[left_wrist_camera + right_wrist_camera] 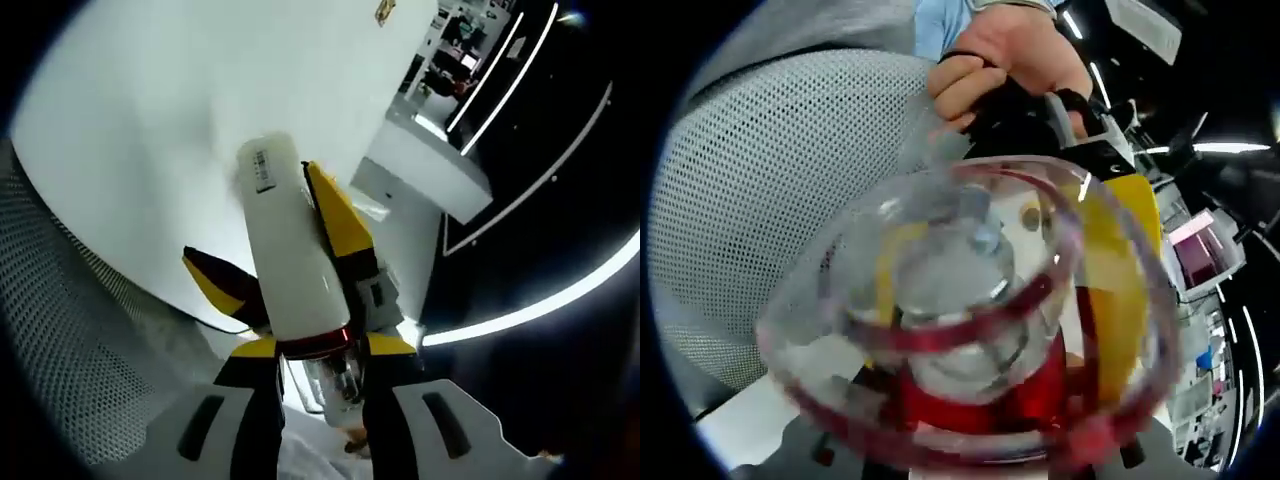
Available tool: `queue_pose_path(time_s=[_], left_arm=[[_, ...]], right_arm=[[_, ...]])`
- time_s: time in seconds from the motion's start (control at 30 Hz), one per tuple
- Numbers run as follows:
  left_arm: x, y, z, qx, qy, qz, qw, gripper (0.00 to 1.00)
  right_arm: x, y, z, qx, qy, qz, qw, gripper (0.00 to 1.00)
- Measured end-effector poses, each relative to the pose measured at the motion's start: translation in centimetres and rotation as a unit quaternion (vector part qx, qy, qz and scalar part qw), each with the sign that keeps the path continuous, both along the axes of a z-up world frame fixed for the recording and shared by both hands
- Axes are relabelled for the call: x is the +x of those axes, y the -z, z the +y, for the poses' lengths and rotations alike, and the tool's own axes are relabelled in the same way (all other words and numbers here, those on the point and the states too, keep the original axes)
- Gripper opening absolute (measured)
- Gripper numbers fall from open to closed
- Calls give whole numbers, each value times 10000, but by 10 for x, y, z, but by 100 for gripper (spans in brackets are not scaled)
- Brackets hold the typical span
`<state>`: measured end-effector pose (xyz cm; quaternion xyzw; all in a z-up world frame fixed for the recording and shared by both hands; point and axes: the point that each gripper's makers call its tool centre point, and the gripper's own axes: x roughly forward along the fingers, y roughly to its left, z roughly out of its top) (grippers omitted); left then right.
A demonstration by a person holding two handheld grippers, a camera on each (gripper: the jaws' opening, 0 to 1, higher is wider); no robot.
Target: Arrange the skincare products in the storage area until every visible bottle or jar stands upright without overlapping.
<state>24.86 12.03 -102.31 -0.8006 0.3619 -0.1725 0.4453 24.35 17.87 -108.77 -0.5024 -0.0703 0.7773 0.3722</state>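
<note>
White bottle [285, 250] with red collar, clear cap gripped between left tongs [300, 235], above white desk [150, 120]. Right tongs' opening: cannot tell, clear cap [970, 310] blocking view.

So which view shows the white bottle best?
The left gripper view: the white bottle shows along its whole body, held between the left claw's yellow jaws, barcode label up. The right gripper view shows just its clear cap, close up and blurred.
</note>
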Motion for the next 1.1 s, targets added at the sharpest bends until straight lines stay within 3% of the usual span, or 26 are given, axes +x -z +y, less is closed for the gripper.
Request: queue_pose_path(time_s=[0.07, 0.33, 0.57, 0.8, 0.97, 1.1], left_arm=[[-1, 0, -2, -10, 47, 15, 10000, 24], [0, -2, 2, -130, -55, 79, 9999, 25], [2, -6, 9, -269, -188, 156, 9993, 26], [2, -13, 15, -42, -324, -13, 9995, 28], [1, -18, 16, 48, -257, -207, 9994, 31], [4, -24, 23, 124, -447, -443, 9979, 34]], right_arm=[[0, 0, 4, 20, -10, -3, 10000, 40], [-7, -1, 13, 106, -189, -155, 9996, 40], [-6, -9, 22, 193, -14, -107, 9998, 35], [-3, -12, 26, 183, 284, 47, 9994, 34], [-6, -14, 24, 154, 521, 480, 9974, 34], [-2, -17, 28, 153, 1086, 1133, 9875, 34]])
